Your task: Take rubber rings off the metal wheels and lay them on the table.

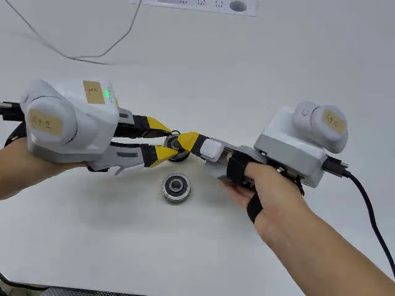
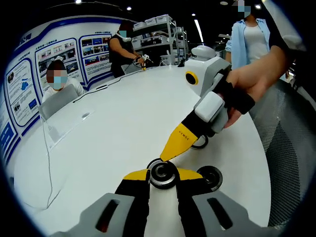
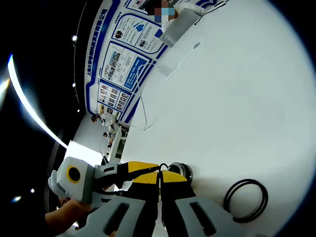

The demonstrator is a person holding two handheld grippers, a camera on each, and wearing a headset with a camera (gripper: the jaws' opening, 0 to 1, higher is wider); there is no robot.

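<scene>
A white table [image 1: 259, 68] seen from above, with two hand-held grippers meeting at its centre. The left gripper [image 1: 166, 142] reaches in from the left, its yellow-tipped jaws clamped on either side of a small metal wheel [image 2: 164, 172] held just above the tabletop. The right gripper [image 1: 184, 142] comes in from the right with its jaws pressed together, tips touching the rim of that held wheel. Whether they nip any rubber cannot be told.

A second wheel [image 1: 176, 187] lies flat on the table just in front of the two grippers, apart from both. In the right gripper view, a loose black rubber ring [image 3: 245, 200] lies on the table to the right of the jaws. A thin grey cable [image 1: 117, 40] trails across the far left.
</scene>
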